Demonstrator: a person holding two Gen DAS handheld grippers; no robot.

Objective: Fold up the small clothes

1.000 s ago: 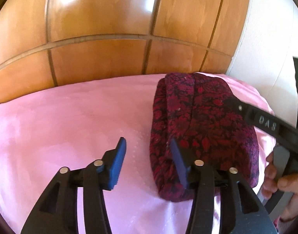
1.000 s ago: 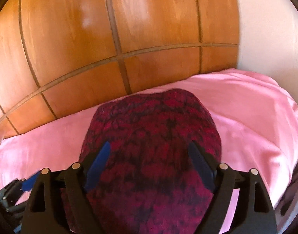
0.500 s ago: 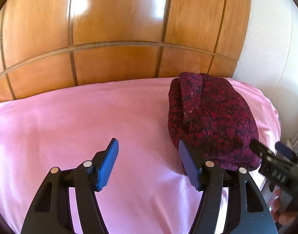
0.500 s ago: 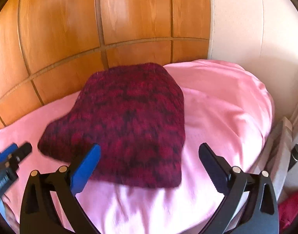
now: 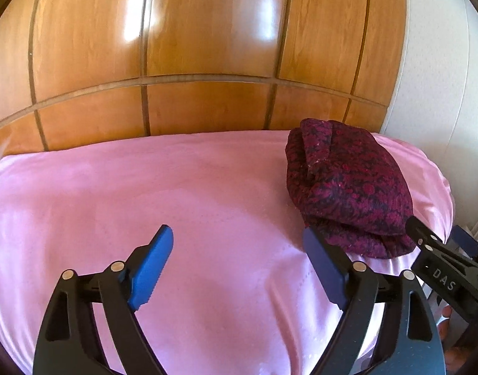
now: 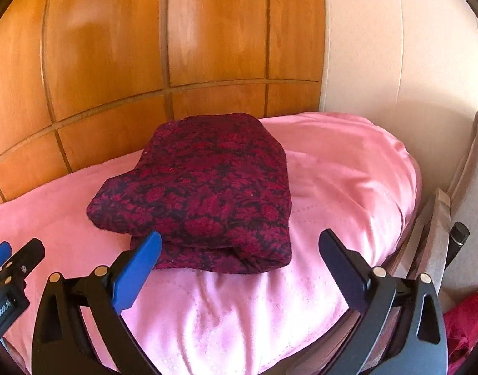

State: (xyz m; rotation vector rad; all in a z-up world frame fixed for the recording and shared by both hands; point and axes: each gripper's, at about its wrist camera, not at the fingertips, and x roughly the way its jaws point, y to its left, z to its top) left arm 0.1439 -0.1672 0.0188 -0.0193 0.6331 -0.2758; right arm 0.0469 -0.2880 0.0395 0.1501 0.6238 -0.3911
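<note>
Right wrist view: dark red floral fabric bundle [image 6: 204, 197] folded on pink satin sheet [image 6: 348, 162]; both grippers' jaws wide, empty; folding judged complete, next garment needed

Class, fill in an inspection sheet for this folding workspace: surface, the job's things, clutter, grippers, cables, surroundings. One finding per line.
Surface: pink satin bed cover, lightly wrinkled.
Job's things: dark red floral-patterned folded garment, lying in layers on the cover, held by neither gripper.
Clutter: crumpled red cloth low beside the bed, partly cut off by the frame.
Grippers: left gripper open, over bare cover beside the garment; right gripper open, just short of the garment's near edge.
Cables: nothing seen.
Surroundings: glossy wooden panelled wall behind the bed; cream wall to the right.
</note>
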